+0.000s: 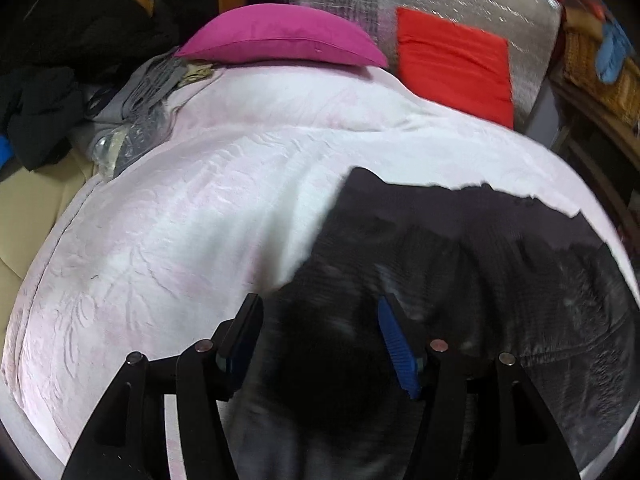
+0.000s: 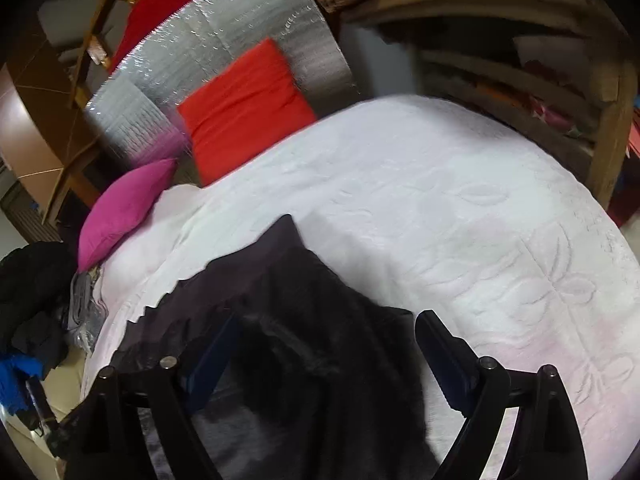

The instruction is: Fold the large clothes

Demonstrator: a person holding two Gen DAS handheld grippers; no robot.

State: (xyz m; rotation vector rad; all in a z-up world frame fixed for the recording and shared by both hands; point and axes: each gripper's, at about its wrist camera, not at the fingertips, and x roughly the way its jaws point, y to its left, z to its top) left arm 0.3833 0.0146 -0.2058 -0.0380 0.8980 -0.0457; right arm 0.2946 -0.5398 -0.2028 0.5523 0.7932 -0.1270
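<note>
Hovering over the bed, both grippers stand with their jaws apart and nothing between them, so I'd say the fold has not started in earnest: this looks like the approach, each hand lining up on the dark garment [image 1: 460, 264] before taking hold. The garment lies spread on the white quilted bedspread [image 1: 200, 216], toward the near edge of the bed, its far edge ragged and uneven against the white.

The left gripper [image 1: 320, 344] hangs above the garment's left part, with one finger over the bedspread and the blue-padded one over the dark cloth. The right gripper [image 2: 324, 352] sits over the garment too, its right finger out past the cloth's edge above the bedspread. Whether either touches the fabric I cannot tell; both pictures are smeared with motion.

The next move, as I judge it, calls for each gripper to come down on an edge or corner, close on a single layer, and lift together so the cloth carries over evenly. The fabric looks soft and limp, so a pinch too deep could gather extra layers.

From the left wrist view you see the heap of dark clothes [image 1: 80, 40] and a grey folded piece [image 1: 148, 92] beside the magenta pillow [image 1: 280, 36]. The right wrist view shows instead the garment's pointed far corner, the open stretch of bedspread to the right, and the wooden shelving [image 2: 540, 60] beyond. The red cushion [image 2: 244, 108] shows in both.
</note>
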